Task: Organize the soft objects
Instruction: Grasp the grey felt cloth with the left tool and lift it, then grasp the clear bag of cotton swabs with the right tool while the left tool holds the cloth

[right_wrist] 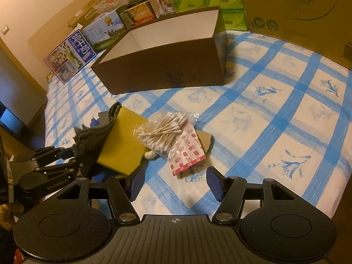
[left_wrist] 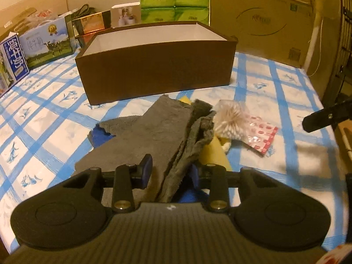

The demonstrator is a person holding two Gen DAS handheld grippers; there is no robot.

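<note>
We see a grey cloth (left_wrist: 154,129) lying crumpled and partly folded across a flat yellow sponge (right_wrist: 123,138), which lies at about 7 o'clock from the open brown box (left_wrist: 158,70). At the cloth's 3 o'clock, a clear bag of cotton swabs (right_wrist: 164,131) rests touching the sponge and overlapping a red-patterned packet (right_wrist: 188,151). The box stands upright with a white interior.

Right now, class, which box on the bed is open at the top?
The brown box nearest the cloths: its top is off, showing white inner walls. The milk cartons and big cardboard box behind are shut.
</note>
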